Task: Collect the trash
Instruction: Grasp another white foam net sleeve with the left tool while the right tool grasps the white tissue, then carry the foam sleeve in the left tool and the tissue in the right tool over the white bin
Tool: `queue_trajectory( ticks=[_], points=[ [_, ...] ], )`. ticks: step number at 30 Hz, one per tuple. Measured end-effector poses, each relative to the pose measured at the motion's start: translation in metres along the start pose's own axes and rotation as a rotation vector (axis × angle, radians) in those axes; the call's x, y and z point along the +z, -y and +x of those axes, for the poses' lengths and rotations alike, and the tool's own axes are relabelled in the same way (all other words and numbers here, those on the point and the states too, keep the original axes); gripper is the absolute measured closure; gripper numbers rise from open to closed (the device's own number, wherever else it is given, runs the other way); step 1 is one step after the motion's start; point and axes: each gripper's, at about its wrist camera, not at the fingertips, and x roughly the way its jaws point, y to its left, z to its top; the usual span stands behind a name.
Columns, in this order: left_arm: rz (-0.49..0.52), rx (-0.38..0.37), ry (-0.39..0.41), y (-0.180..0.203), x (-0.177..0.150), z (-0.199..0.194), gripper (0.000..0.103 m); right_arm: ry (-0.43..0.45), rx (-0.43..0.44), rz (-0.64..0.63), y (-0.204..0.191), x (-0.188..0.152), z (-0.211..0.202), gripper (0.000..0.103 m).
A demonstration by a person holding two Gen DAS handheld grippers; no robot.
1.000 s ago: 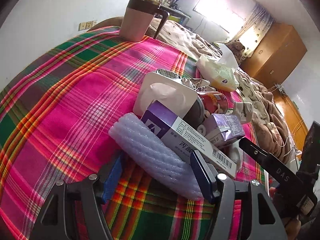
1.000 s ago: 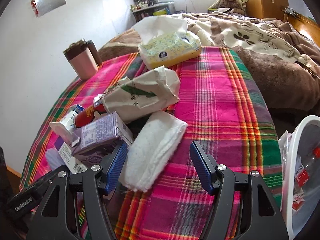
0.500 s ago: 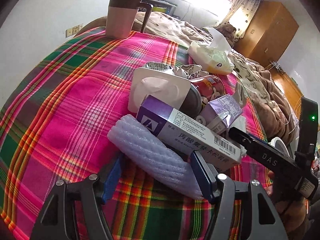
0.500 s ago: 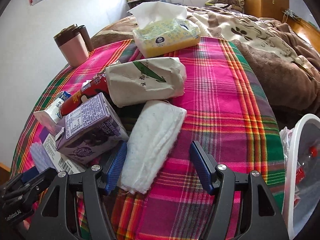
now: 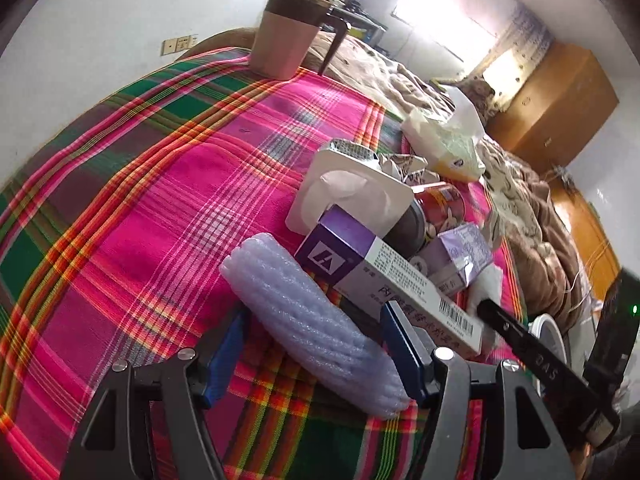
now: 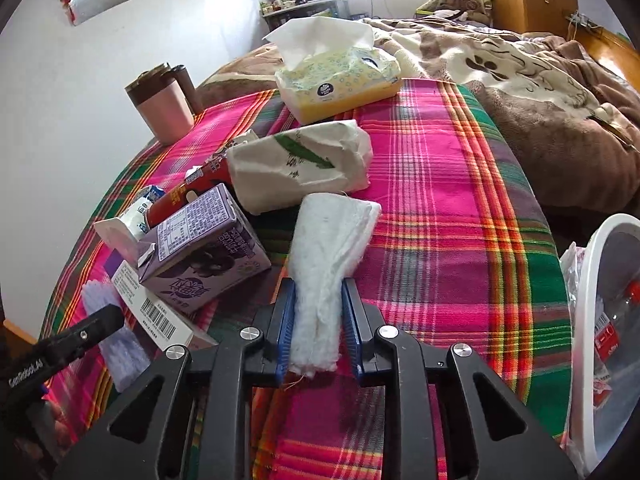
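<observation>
A pile of trash lies on the plaid cloth [image 5: 160, 200]. My left gripper [image 5: 316, 344] is open, its jaws either side of a pale bubble-wrap roll [image 5: 312, 320]. Behind the roll lie a purple and white medicine box [image 5: 384, 276], a white plastic tray [image 5: 352, 196], a red can [image 5: 440, 204] and a purple drink carton [image 5: 460, 256]. My right gripper [image 6: 319, 320] is shut on a folded white cloth pad [image 6: 328, 248]. Left of it are the purple carton [image 6: 200, 252] and a crumpled white paper bag [image 6: 300, 168].
A pink lidded mug [image 5: 288, 36] stands at the far edge of the cloth. A yellow tissue pack [image 6: 336, 76] lies at the back. A white bin [image 6: 600, 340] with a liner and trash stands at the right. A brown blanket [image 6: 560, 100] covers the bed beyond.
My right gripper has closed on the white cloth pad. My left gripper stays open around the bubble-wrap roll, only its view has shifted.
</observation>
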Motion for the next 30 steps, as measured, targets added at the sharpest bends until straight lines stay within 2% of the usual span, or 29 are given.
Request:
queue_trajectory(
  ticks=[1, 3, 8, 18, 24, 30],
  points=[
    [-0.002, 0.005, 0.003, 0.0, 0.0, 0.0, 0.041, 0.004, 0.003, 0.001, 0.001, -0.001, -0.001, 0.08],
    [0.004, 0.016, 0.002, 0.001, 0.0, 0.0, 0.056, 0.011, 0.008, 0.002, 0.003, -0.003, -0.004, 0.08],
    [0.043, 0.018, 0.003, 0.009, -0.005, 0.001, 0.065, 0.024, 0.025, 0.023, 0.009, -0.007, -0.012, 0.08],
    [0.157, 0.028, 0.042, 0.034, -0.022, -0.014, 0.069, 0.065, 0.019, 0.014, 0.016, -0.02, -0.033, 0.08],
    [0.193, -0.013, 0.056, 0.05, -0.031, -0.03, 0.069, 0.089, 0.031, 0.016, 0.021, -0.027, -0.047, 0.08],
    [0.257, -0.02, 0.091, 0.075, -0.04, -0.046, 0.069, 0.123, 0.039, 0.033, 0.031, -0.032, -0.066, 0.08]
  ],
)
